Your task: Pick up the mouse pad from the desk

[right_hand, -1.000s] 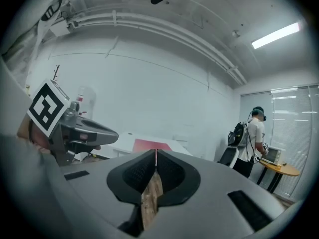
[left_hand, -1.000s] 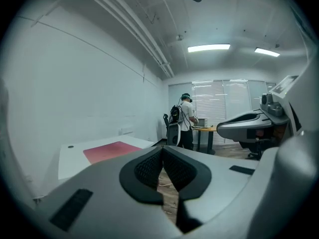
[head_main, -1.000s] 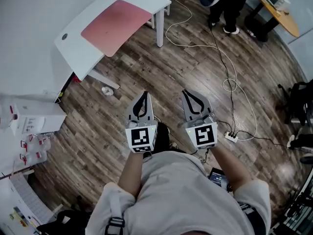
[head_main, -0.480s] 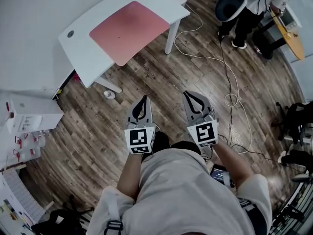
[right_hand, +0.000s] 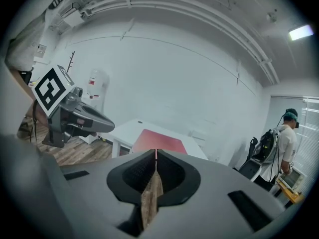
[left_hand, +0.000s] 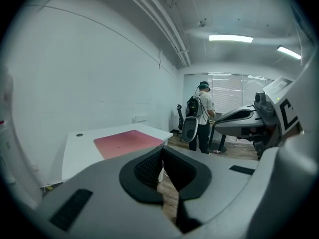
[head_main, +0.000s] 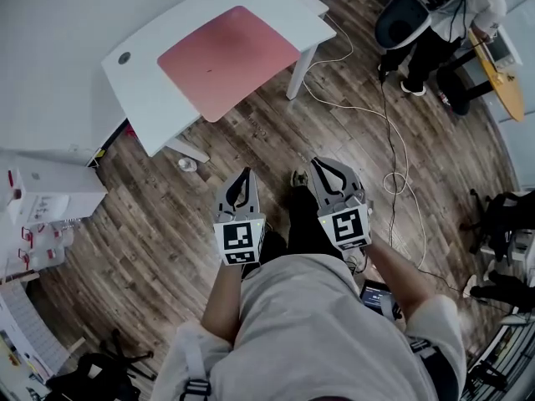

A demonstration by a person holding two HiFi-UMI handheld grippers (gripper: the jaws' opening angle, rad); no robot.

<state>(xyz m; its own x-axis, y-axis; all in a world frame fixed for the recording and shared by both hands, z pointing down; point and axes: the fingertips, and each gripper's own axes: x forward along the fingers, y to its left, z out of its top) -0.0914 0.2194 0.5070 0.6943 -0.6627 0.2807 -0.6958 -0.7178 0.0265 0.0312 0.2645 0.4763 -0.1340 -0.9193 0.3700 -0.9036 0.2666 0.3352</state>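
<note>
The mouse pad [head_main: 230, 61], a pink-red sheet, lies flat on the white tabletop [head_main: 138, 90], well apart from both tools. The left tongs [head_main: 244, 174] and right tongs [head_main: 323, 165] are held side by side over the wooden floor [head_main: 251, 140], each closed with its jaws together and nothing between them. The step in hand appears to be the approach. Recommended: open the jaws before arrival and take the pad at an edge or corner, since a thin flat sheet offers no other purchase; a low, near-level entry should let one jaw slide beneath. No brand or writing is legible on the pad or tabletop. The marker cubes [head_main: 239, 241] carry only black-and-white square patterns, and print on the white boxes [head_main: 50, 197] is too small to read.
</note>
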